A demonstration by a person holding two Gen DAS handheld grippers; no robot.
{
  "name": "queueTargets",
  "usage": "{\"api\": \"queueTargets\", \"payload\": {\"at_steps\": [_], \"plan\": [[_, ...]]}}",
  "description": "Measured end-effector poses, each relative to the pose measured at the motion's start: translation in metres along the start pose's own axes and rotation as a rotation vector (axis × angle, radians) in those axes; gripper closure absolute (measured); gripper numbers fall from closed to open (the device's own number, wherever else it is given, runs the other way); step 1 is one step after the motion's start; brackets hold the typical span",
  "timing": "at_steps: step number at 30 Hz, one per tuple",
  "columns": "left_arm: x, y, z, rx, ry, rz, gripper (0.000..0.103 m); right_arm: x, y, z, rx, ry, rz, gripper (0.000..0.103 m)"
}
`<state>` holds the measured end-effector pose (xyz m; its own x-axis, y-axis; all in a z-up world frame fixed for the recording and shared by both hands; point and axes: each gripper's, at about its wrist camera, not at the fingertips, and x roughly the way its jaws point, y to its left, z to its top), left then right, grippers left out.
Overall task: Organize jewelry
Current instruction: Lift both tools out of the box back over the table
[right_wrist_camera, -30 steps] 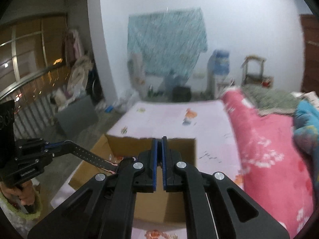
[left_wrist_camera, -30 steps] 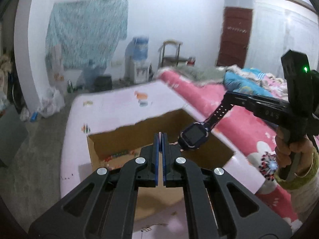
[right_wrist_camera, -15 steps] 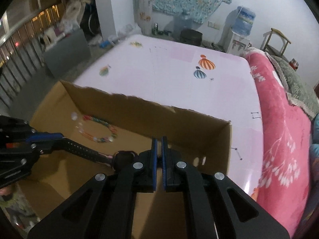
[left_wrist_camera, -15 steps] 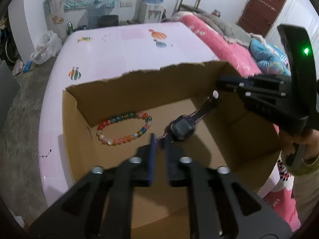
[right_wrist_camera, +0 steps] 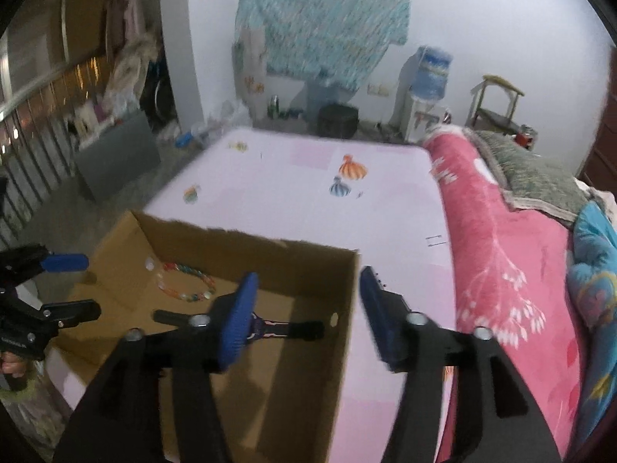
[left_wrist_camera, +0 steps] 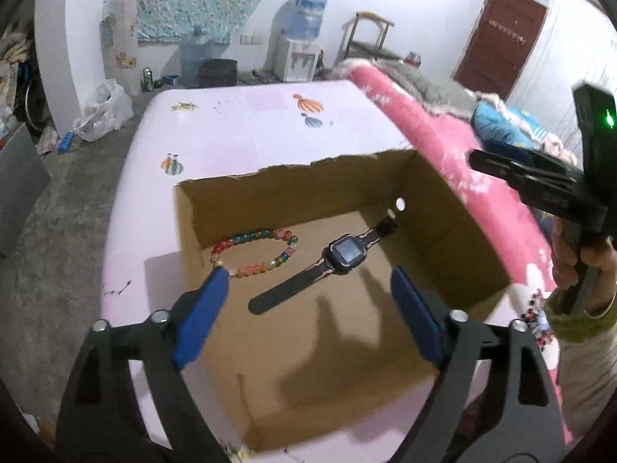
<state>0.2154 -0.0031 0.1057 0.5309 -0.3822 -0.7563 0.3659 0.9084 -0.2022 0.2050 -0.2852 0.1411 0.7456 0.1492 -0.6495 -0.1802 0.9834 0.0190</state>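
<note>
A black watch lies flat on the floor of an open cardboard box, beside a bracelet of coloured beads. My left gripper hangs above the box's near side; its jaws are opening, with nothing between them. In the right wrist view the right gripper straddles the box's right wall; its jaws are opening too and hold nothing. Its left finger hides part of the watch. The bracelet lies farther in. The left gripper shows at that view's left edge, and the right gripper at the left view's right edge.
The box stands on a pale pink table top printed with small balloons. A pink flowered blanket lies along the right side. A hand holds the right gripper's handle. A water dispenser and a chair stand by the far wall.
Both grippers held the watch by its strap ends above the box, lowered it in, then opened. The watch now lies free on the box floor. The right gripper has drawn back.
</note>
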Motion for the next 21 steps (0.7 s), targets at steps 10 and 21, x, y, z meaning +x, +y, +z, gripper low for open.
{"api": "queueTargets", "payload": {"at_steps": [10,21], "plan": [[-0.095,0.014,-0.065,-0.02,-0.125,0.095,0.009,-0.099,-0.001,-0.084,0.117,-0.076,0.067,0.012],[0.0,0.029,-0.108,-0.094,0.077,0.155,0.009,0.0,0.014,-0.141,0.341,0.264,0.229,0.012]]}}
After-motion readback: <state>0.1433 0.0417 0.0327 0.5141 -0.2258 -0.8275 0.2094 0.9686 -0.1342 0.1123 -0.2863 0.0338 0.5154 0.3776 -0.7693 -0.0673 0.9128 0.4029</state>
